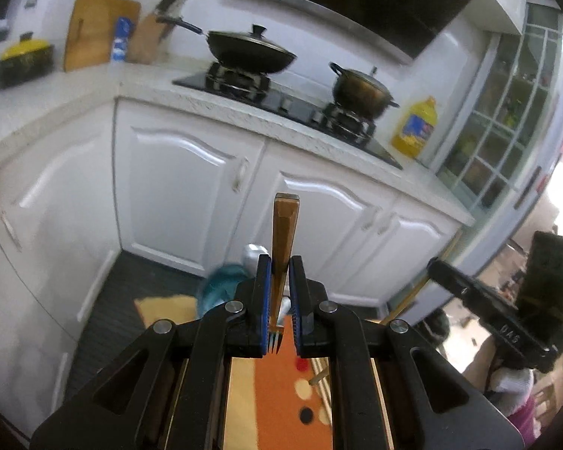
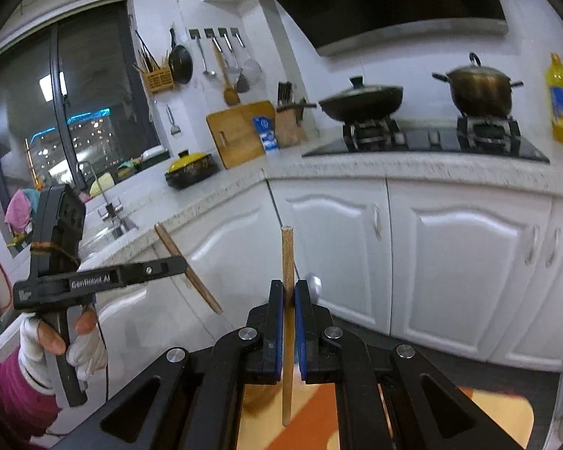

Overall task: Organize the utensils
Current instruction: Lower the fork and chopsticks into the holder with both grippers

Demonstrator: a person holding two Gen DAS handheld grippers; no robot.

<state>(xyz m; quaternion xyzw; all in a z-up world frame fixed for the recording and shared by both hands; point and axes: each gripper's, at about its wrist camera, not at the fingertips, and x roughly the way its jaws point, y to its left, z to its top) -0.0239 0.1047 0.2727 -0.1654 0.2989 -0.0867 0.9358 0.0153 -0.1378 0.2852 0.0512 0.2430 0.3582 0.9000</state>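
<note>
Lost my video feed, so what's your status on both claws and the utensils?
Left claw shut on wooden-handled fork, tines toward camera. Right claw shut on chopstick, upright. Both held in front of the white cabinets; nothing in the way.

Both wrist views face the stove (image 1: pixel 281 101) counter (left from lower, tilted).

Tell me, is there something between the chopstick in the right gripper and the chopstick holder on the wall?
Nothing visible blocks it. The right gripper holds the chopstick over the floor; the holder hangs beyond the counter, with only the left gripper and its fork low beside the path.
</note>
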